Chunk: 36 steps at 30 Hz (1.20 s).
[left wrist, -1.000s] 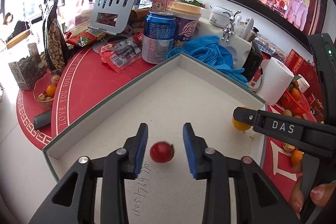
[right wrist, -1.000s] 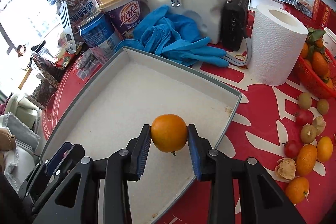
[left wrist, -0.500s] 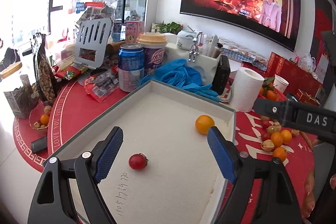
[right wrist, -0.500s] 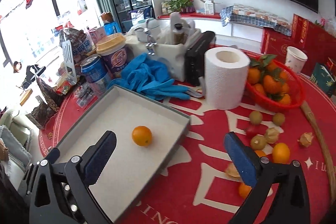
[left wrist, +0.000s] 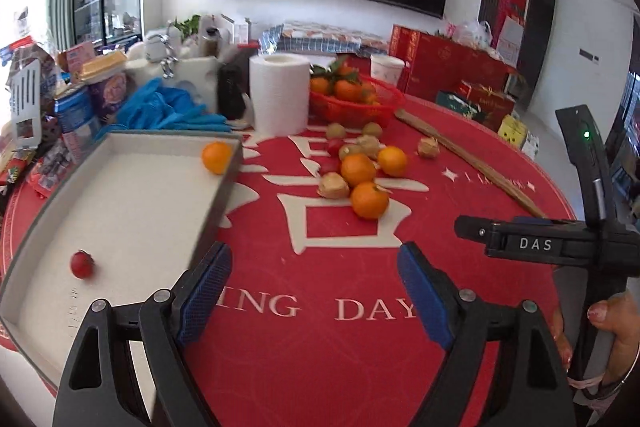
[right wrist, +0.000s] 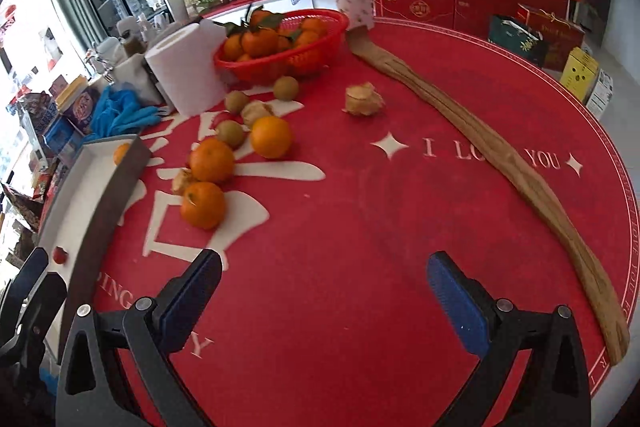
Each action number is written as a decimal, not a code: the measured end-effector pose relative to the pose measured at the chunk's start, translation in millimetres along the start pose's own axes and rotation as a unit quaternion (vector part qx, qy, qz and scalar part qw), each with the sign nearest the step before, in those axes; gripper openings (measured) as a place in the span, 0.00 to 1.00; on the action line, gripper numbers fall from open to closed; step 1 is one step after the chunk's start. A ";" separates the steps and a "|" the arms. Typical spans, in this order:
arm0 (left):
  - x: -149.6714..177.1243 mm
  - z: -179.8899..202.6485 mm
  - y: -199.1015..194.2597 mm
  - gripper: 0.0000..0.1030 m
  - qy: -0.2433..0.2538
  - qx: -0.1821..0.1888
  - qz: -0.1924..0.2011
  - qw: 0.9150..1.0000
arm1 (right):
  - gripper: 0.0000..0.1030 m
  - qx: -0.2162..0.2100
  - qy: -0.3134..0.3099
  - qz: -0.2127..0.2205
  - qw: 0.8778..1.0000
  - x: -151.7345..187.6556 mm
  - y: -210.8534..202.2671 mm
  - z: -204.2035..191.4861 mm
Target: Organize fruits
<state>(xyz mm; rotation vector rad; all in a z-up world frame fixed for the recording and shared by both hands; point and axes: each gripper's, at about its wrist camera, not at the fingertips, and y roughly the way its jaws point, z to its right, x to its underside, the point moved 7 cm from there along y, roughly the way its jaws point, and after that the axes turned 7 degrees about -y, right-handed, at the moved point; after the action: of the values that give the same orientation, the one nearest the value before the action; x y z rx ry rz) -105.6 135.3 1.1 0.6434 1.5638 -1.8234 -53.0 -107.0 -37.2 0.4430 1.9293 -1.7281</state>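
A grey-rimmed white tray (left wrist: 224,195) lies at the left and holds a cherry tomato (left wrist: 82,264) and an orange (left wrist: 216,157). The tray (right wrist: 120,167) also shows in the right wrist view. Loose fruits lie on the red tablecloth right of the tray: three oranges (left wrist: 369,200) (right wrist: 203,205), kiwis (right wrist: 229,133), husked fruits (right wrist: 363,100) and small tomatoes (left wrist: 334,147). My left gripper (left wrist: 314,285) is open and empty above the cloth, beside the tray's near right edge. My right gripper (right wrist: 324,301) is open and empty above bare cloth, right of the fruits.
A red basket of tangerines (right wrist: 280,43), a paper roll (right wrist: 188,71), a paper cup (right wrist: 354,3) and blue gloves (left wrist: 168,111) stand behind the fruits. A long wooden stick (right wrist: 500,163) lies across the right side. Cans and snack packs (left wrist: 76,107) crowd the far left.
Both grippers opened wide, leaving the tomato and the orange in the tray, then drew back and swung right over the red cloth toward the loose fruits.
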 end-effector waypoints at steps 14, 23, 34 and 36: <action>13.0 12.6 68.6 0.85 -0.002 -0.032 -0.094 0.995 | 1.00 0.065 -0.053 0.005 0.996 16.6 12.0 21.9; 14.0 16.9 74.9 1.00 0.026 -0.037 -0.106 0.993 | 1.00 0.065 -0.054 0.007 0.996 17.8 13.5 23.6; 13.8 17.1 75.1 1.00 0.026 -0.037 -0.106 0.993 | 1.00 0.065 -0.055 0.007 0.996 17.6 13.1 23.7; 13.7 17.0 74.6 1.00 0.026 -0.037 -0.106 0.993 | 1.00 0.065 -0.055 0.007 0.996 17.5 13.1 23.6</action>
<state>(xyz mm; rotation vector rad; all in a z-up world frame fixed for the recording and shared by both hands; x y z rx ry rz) -59.0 110.3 -55.8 0.5100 1.7834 -1.9047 -56.5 -130.1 -59.4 0.3996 1.7404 -1.8369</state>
